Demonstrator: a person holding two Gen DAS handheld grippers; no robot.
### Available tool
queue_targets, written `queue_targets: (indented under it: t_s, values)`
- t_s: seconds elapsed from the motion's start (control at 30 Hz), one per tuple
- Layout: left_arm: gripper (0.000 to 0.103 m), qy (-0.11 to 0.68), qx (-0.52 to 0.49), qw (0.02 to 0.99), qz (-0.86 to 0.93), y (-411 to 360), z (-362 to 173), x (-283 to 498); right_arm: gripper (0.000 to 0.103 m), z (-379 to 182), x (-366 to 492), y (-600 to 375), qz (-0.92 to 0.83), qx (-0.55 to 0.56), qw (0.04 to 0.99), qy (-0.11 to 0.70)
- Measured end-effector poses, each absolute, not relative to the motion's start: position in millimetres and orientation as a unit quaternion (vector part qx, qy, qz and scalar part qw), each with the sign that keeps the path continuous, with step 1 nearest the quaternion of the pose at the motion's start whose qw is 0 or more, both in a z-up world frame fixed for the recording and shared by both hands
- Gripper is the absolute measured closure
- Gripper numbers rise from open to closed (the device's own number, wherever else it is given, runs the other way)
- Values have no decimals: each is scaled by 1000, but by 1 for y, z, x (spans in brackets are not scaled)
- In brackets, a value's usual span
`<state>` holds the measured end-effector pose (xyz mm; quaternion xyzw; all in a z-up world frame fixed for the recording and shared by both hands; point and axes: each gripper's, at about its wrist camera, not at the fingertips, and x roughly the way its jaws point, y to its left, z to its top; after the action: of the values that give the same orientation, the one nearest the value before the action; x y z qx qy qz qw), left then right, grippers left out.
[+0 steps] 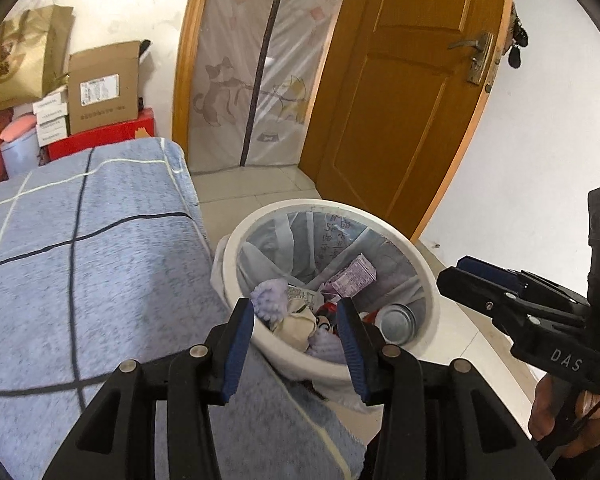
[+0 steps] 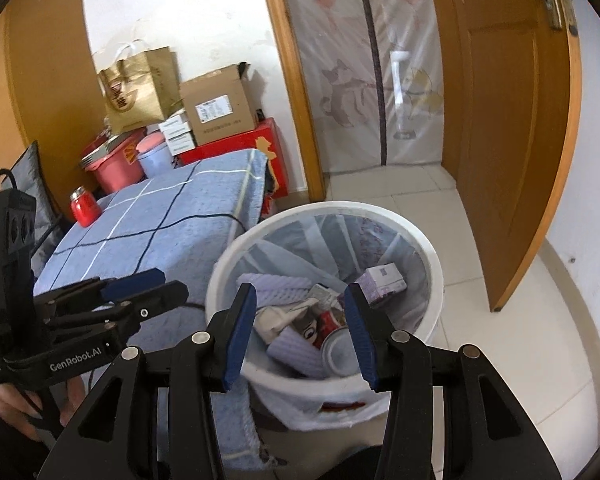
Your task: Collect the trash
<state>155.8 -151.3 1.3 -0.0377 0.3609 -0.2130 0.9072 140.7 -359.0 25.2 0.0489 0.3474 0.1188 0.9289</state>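
the bin (image 2: pixel 429 280) was seen just ahead of and below both claws. the right claw (image 2: pixel 301 330) was held nearer its mouth, while the left claw (image 1: pixel 296 344) sat beside it; both were spread wide and empty.

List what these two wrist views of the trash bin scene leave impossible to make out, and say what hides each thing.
- Bin bottom: both views, covered by the trash piled in it.
- Can label: right wrist view, mostly hidden by the right hand-held gripper finger.
- Writing on the liner: left wrist view, too small and blurred.
- Shipping label on the cardboard box: both views, too small.
- Red container: missing from the left wrist view.
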Motion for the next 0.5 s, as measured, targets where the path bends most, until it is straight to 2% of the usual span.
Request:
queue_targets:
  t_s: [0.5]
  values:
    - [60, 335, -32, 923, -187, -132, 19, 101, 56, 33, 93, -338, 140, 30, 931, 335]
